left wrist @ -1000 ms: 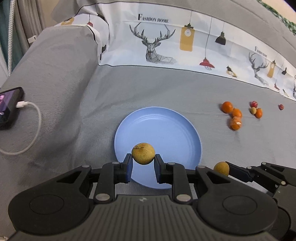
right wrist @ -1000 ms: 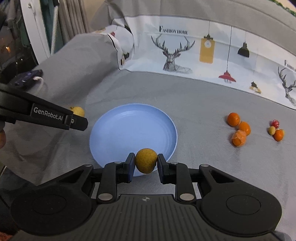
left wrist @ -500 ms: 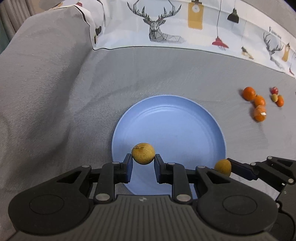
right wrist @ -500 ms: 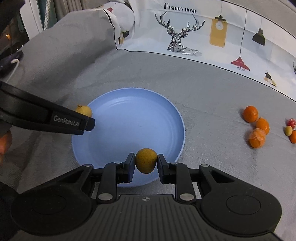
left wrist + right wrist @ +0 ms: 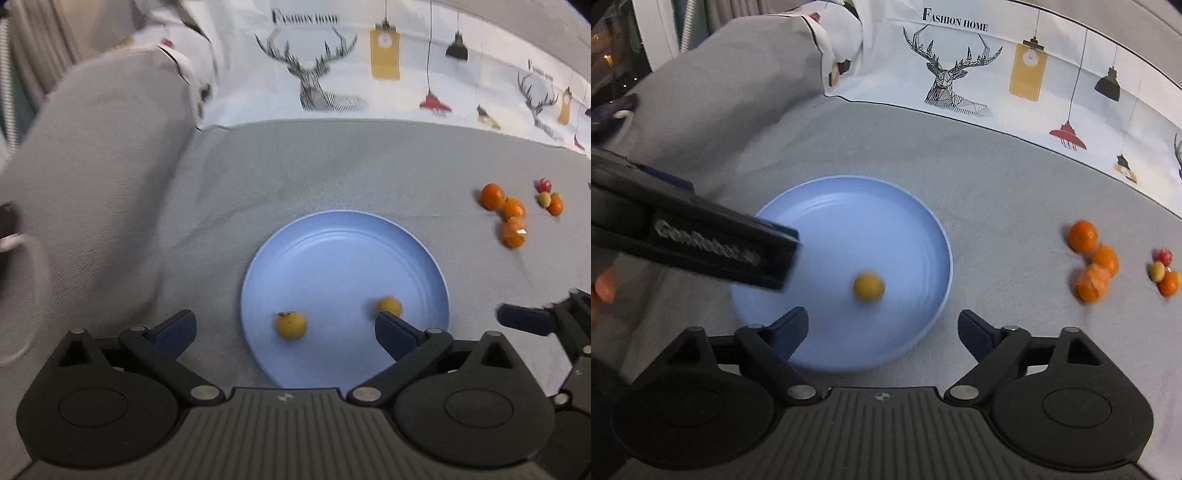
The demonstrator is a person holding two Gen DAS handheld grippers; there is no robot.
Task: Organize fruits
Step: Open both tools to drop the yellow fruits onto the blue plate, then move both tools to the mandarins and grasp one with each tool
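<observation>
Now your left tool (image 5: 284,328) is open, with its two blue fingers wide apart and nothing between them. Your right tool (image 5: 882,328) is open too, and its jaws hold nothing.

Both yellow fruits lie inside the blue plate (image 5: 343,236). In the left wrist view, the first yellow fruit (image 5: 291,325) rests in the near left part of the plate, between your left tool's fingers but touching neither. The second yellow fruit (image 5: 388,306) rests in the near right part of the plate, just behind the right finger of that tool. In the right wrist view you see only one yellow fruit (image 5: 869,287), a little blurred, lying on the plate just beyond your right tool's gap. The left tool crosses the left side of that view and hides part of the plate (image 5: 916,221).

The plate sits on a grey cloth (image 5: 332,173). To the right of the plate, well apart from it, three oranges (image 5: 509,210) lie close together on the cloth. A little further right there is a small group: a red fruit (image 5: 543,183), a pale fruit (image 5: 544,199) and a small orange (image 5: 556,204), close to each other.

Behind the cloth, at the far side, a white fabric (image 5: 369,55) with deer and lamp drawings stands up.
</observation>
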